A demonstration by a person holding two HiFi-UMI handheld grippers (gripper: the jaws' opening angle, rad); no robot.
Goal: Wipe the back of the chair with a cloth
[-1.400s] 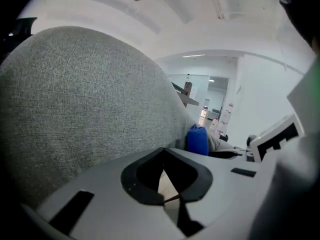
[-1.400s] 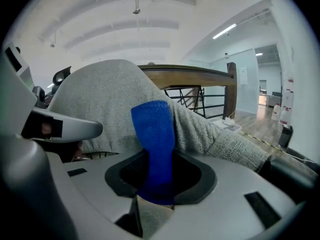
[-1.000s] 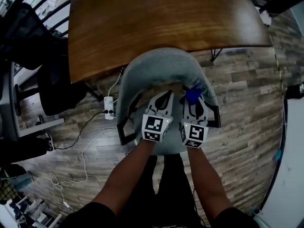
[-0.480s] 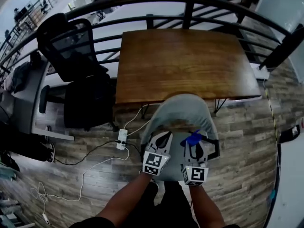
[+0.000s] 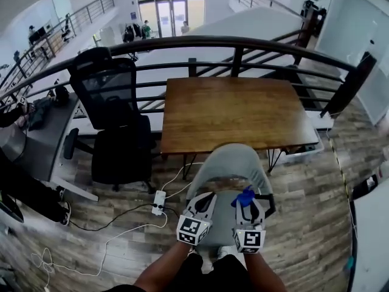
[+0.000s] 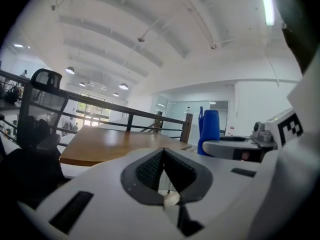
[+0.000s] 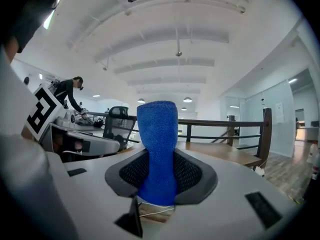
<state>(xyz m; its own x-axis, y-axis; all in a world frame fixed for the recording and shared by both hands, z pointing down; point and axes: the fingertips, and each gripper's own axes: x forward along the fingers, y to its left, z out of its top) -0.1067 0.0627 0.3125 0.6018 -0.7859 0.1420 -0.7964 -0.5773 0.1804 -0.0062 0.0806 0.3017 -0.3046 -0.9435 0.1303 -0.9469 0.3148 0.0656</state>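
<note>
The right gripper (image 5: 248, 198) has its jaws clamped on a blue cloth (image 5: 245, 196). In the right gripper view the cloth (image 7: 158, 134) stands upright out of the dark jaw pads as a folded strip, pinched at its lower part and rising above the jaw tips. The left gripper (image 5: 205, 199) is just beside it, and the left gripper view shows its jaws (image 6: 163, 154) pressed together at the tips with nothing between them. Both grippers hang over the seat of a grey shell chair (image 5: 228, 160), whose curved back lies on the far side, next to a wooden bench (image 5: 237, 114). The cloth sits near the right inner side of that back, but whether it touches the shell cannot be told. A black office chair (image 5: 112, 102) stands to the left of the bench. A white power strip (image 5: 158, 202) with its cables lies on the wood-plank floor (image 5: 304, 212) between the two chairs. A dark railing (image 5: 243, 41) runs behind the bench.
</note>
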